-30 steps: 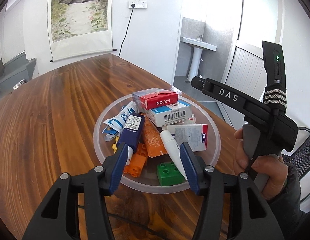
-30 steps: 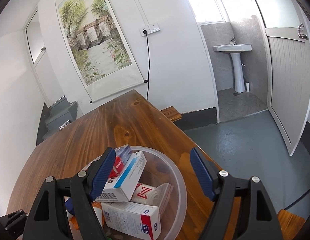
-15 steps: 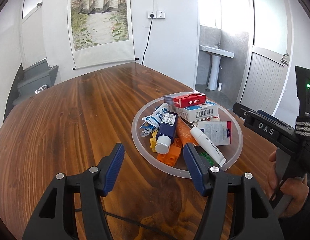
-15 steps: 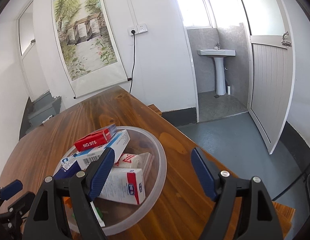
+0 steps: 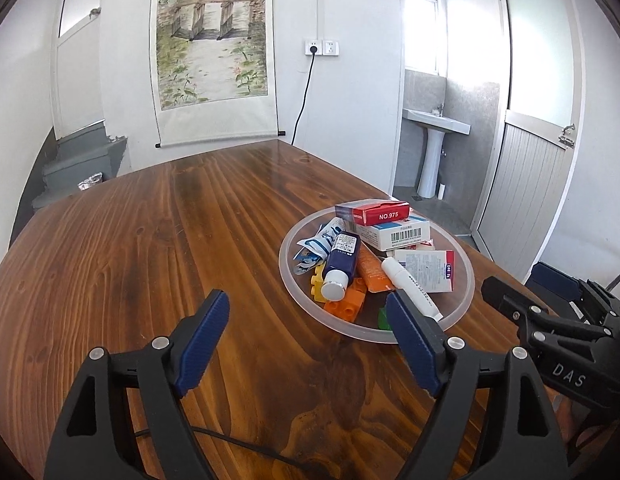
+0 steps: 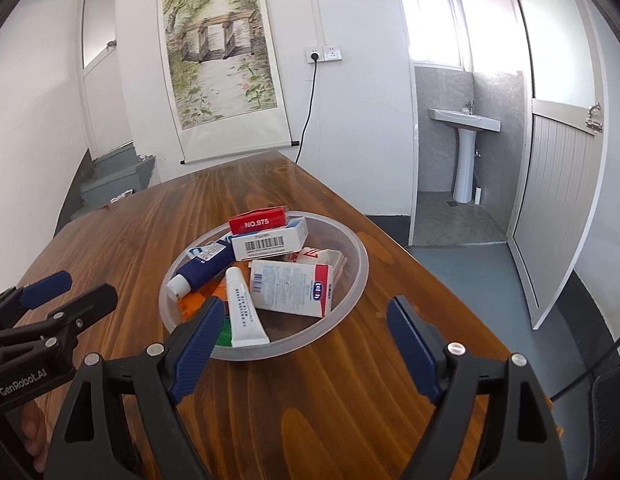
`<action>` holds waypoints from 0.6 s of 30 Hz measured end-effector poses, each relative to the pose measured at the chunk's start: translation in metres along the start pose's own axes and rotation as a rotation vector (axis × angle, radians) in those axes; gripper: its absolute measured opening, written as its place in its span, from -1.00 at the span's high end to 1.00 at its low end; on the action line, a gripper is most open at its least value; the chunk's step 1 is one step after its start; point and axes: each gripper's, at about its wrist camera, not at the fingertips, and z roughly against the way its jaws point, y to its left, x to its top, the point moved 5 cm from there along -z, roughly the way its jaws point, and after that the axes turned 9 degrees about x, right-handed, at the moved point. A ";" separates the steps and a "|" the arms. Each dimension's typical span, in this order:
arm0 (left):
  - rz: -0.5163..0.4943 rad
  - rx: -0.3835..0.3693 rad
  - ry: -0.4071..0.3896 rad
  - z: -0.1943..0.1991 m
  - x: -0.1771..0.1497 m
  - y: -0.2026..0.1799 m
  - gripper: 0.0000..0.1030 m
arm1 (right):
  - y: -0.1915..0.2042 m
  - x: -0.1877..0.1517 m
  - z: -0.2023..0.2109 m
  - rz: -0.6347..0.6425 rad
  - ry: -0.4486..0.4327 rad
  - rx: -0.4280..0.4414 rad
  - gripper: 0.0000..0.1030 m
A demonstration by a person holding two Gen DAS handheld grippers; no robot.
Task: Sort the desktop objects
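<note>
Desktop objects are being kept piled in a clear plastic bowl (image 5: pixel 462 304) that is resting on the right part of a wooden table (image 5: pixel 157 248), near its right edge. At the left of the scene, the left gripper (image 5: pixel 310 340) is being held over bare tabletop with its blue pads spread wide apart and nothing between them, its right finger (image 5: pixel 414 344) overlapping the near rim of the bowl in the left wrist view. In the bowl, going left to right, a crumpled blue-and-white packet (image 5: pixel 314 246) is lying at the left side, a dark blue tube (image 5: pixel 342 260) with a white cap is resting over yellow and orange toy bricks (image 5: pixel 348 304), and an orange tube (image 5: pixel 372 270) and a white tube (image 5: pixel 406 286) are lying beside it. A red box marked NO.975 (image 5: pixel 380 212) is being carried on a barcoded white box (image 5: pixel 398 234) at the far side, and a white box with a red end (image 5: pixel 430 270) is lying at the right. To the right, the right gripper (image 6: pixel 305 344) is being held near the bowl, likewise wide apart and holding nothing.
</note>
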 end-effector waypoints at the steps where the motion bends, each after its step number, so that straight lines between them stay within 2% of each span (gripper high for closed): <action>1: 0.004 -0.002 0.000 0.002 -0.001 0.001 -0.63 | 0.003 -0.001 0.003 0.013 -0.002 -0.008 -0.76; 3: 0.007 0.002 0.000 0.005 -0.002 0.002 -0.63 | 0.008 -0.003 0.009 0.032 -0.020 -0.025 -1.00; 6: -0.002 0.044 -0.006 0.011 -0.004 0.003 -0.63 | 0.013 -0.004 0.019 0.053 -0.056 -0.038 -1.00; 11: -0.013 0.115 -0.011 0.017 -0.006 0.007 -0.63 | 0.016 -0.009 0.024 0.053 -0.051 -0.033 -1.00; 18: 0.037 0.074 0.032 0.015 -0.011 0.012 -0.63 | 0.018 -0.017 0.025 0.053 -0.029 -0.025 -1.00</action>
